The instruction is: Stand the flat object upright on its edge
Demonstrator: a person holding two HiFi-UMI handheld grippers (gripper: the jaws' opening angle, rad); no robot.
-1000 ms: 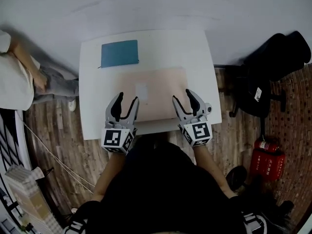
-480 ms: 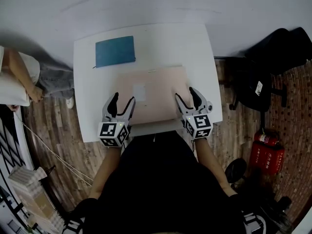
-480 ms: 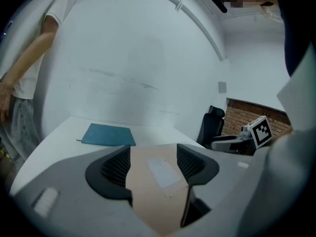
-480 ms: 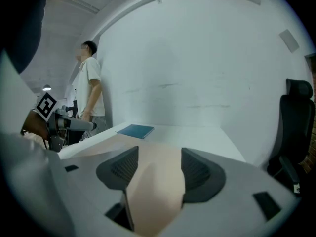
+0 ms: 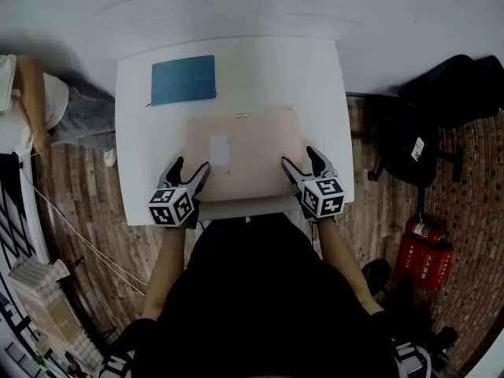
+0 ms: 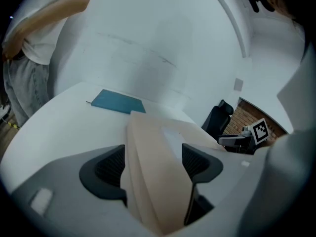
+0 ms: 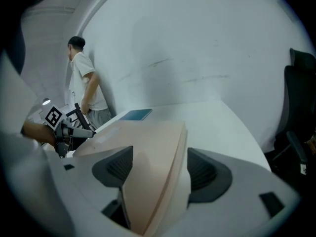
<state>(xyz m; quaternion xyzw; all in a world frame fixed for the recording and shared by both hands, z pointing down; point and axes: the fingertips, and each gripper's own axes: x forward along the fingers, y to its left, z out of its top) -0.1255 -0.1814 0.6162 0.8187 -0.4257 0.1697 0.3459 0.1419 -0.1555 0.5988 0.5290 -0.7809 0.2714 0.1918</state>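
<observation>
A flat beige box (image 5: 252,152) with a pale label lies on the white table (image 5: 268,69). My left gripper (image 5: 190,168) is at its near left corner and my right gripper (image 5: 300,159) at its near right corner. In the left gripper view the box's corner (image 6: 148,152) sits between the dark pads (image 6: 109,168), and the jaws are opening around it. The right gripper view shows the other corner (image 7: 158,147) between that gripper's (image 7: 160,166) widening jaws. I see no pad pressing on the box.
A blue notebook (image 5: 183,79) lies at the table's far left. A person (image 5: 31,101) stands left of the table. A black chair (image 5: 441,109) and a red fire extinguisher (image 5: 425,250) are on the wood floor to the right.
Both grippers' jaws have spread wider around the box's near corners. The left gripper has slid out to the left and back toward the table's near edge.
</observation>
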